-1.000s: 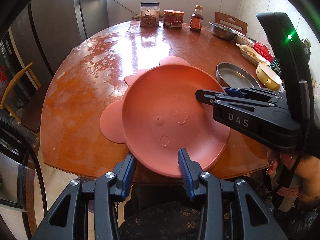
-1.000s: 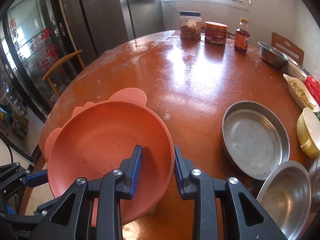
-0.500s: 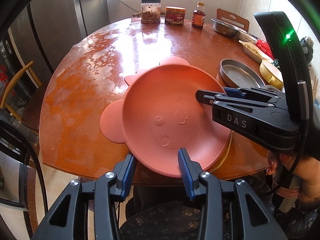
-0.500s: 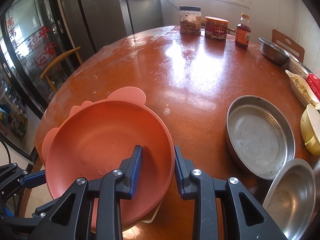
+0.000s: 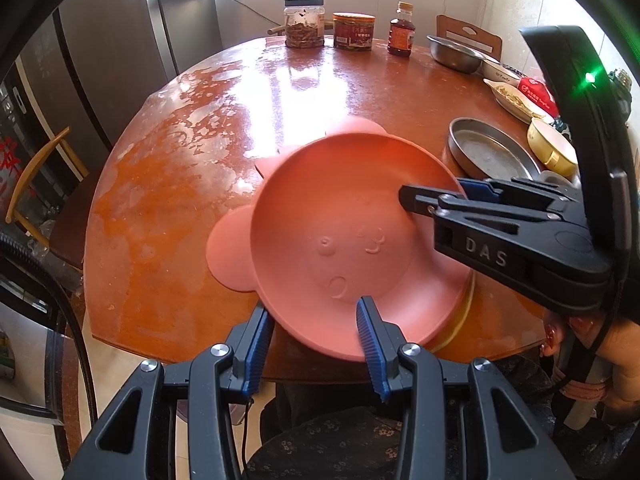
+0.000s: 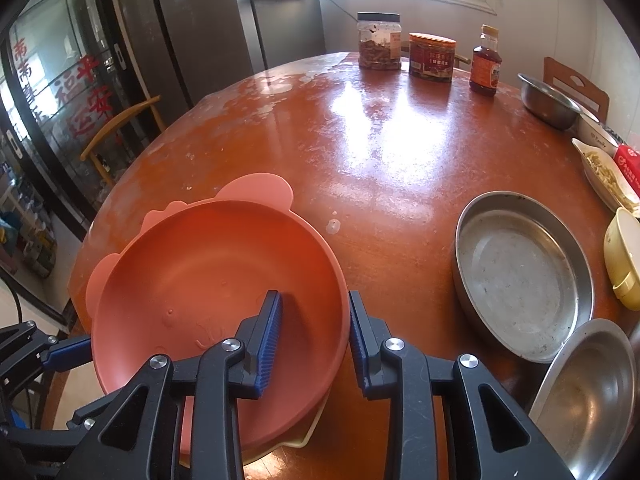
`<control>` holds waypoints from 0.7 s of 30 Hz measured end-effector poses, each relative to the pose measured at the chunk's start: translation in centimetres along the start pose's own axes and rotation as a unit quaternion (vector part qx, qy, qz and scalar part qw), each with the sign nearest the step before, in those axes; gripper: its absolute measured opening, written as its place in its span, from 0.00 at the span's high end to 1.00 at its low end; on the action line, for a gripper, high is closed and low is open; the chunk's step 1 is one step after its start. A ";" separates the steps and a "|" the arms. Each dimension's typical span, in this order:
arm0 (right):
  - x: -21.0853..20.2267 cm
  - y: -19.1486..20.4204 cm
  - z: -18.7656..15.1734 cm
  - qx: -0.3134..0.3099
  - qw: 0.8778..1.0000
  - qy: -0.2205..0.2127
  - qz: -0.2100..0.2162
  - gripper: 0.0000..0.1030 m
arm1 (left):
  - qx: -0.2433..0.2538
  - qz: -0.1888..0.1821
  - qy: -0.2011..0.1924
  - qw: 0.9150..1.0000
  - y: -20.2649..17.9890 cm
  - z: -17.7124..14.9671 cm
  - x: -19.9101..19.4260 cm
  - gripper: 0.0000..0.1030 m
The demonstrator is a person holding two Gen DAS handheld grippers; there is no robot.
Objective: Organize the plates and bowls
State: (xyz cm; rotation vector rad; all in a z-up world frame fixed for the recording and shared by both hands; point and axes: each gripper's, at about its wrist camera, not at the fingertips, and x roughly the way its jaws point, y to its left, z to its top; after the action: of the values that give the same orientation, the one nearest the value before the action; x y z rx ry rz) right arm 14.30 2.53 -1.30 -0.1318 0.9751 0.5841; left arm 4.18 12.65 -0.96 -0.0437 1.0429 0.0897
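Observation:
A pink bear-shaped bowl [image 5: 340, 240] with two round ears is held over the near edge of the round wooden table [image 5: 192, 184]. My left gripper [image 5: 312, 336] is shut on its near rim, one finger inside and one outside. My right gripper [image 6: 314, 340] is shut on the bowl's [image 6: 208, 280] right rim in the same way, and it reaches in from the right in the left wrist view. The rim of a cream dish [image 6: 304, 432] shows just under the pink bowl. I cannot tell whether the two touch.
To the right lie a flat metal pan [image 6: 520, 276], a second metal dish [image 6: 588, 392] and a yellow bowl [image 6: 624, 256]. At the far edge stand two jars [image 6: 378, 42], a bottle [image 6: 485, 62], a steel bowl [image 6: 548, 100] and a food dish [image 6: 604, 172]. A chair [image 6: 116, 132] stands on the left.
Both grippers keep their hold on the pink bowl. The cream dish's rim has come into view beneath the bowl, and the table has slid a little away in both views.

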 end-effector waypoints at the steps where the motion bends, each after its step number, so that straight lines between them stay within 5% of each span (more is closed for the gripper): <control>1: 0.0 0.0 0.0 0.001 1.000 0.000 0.001 0.67 | -0.001 0.003 0.001 1.000 0.1 0.1 0.1 0.59; 21: 0.3 -0.5 -0.1 0.011 1.000 0.003 0.006 0.62 | 0.013 0.020 -0.009 1.000 -0.5 -0.1 -0.8 0.52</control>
State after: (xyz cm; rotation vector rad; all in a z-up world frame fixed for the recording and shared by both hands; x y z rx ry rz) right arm 14.62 2.21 -1.70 -0.1080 0.9891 0.5835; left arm 3.77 12.05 -0.27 0.0003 1.0262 0.1122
